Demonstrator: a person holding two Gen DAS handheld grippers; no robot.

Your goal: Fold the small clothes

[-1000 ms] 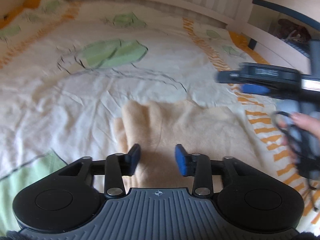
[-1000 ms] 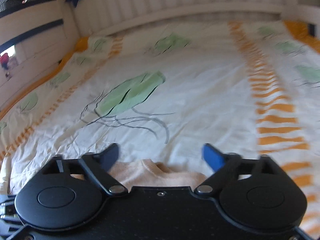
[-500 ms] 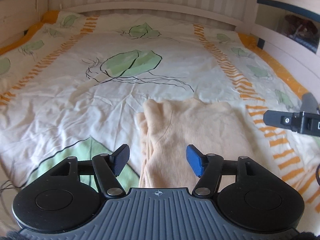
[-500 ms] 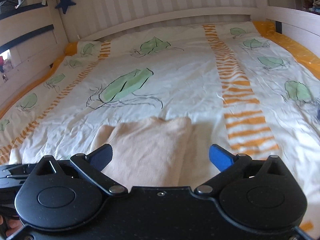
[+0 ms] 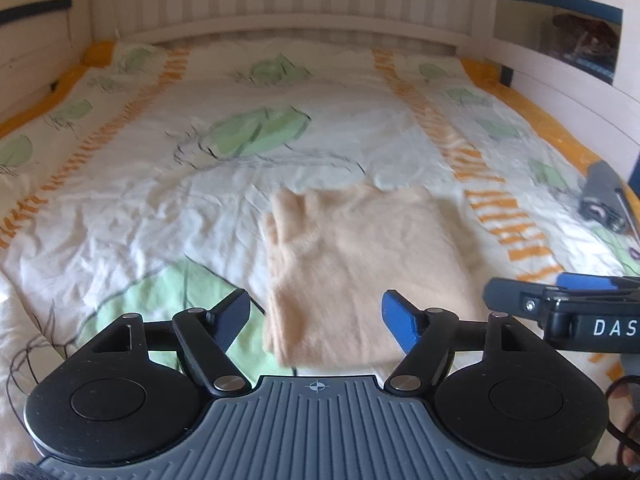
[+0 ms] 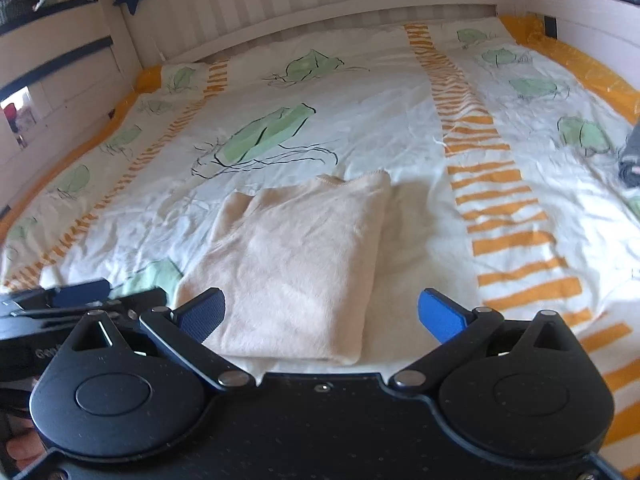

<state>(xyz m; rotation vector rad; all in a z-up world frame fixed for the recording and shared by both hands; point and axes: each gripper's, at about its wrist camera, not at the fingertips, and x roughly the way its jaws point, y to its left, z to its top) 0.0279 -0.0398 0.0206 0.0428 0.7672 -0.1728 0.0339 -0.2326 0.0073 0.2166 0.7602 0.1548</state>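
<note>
Left wrist view. Your left gripper (image 5: 316, 318) hangs above the near edge of the folded peach garment (image 5: 360, 264), fingers (image 5: 234, 316) spread and opening wider, nothing between them but air; the cloth lies below and just ahead on the bedspread (image 5: 120, 208). The garment reads as 1 rough rectangle, long axis running near to far, slightly canted left at the far end where lumpy sleeve or leg ends bunch up. Your right gripper (image 5: 560, 292) shows side-on at the right edge, just beside the garment's near right corner. A dark grey item (image 5: 600, 196) lies well apart at far right; too blurred to name.

Right wrist view. Your right gripper (image 6: 320, 314) sits over the garment's (image 6: 296, 264) near edge, fingers (image 6: 440, 314) spread wide, pinching nothing. The thick folded stack lies toward the left finger; a thinner pale layer (image 6: 404, 240) pokes out on the right side, ahead of the gap's right half. The left gripper (image 6: 80, 296) shows at the left edge, near the garment's near left corner.

Judgement: both hands are about equally near, each over its own near corner. The stack looks almost finished. If 1 more fold is wanted, it turns on that near-far axis: take the near edge and carry it toward the far one. The loose right layer may slip out.
</note>
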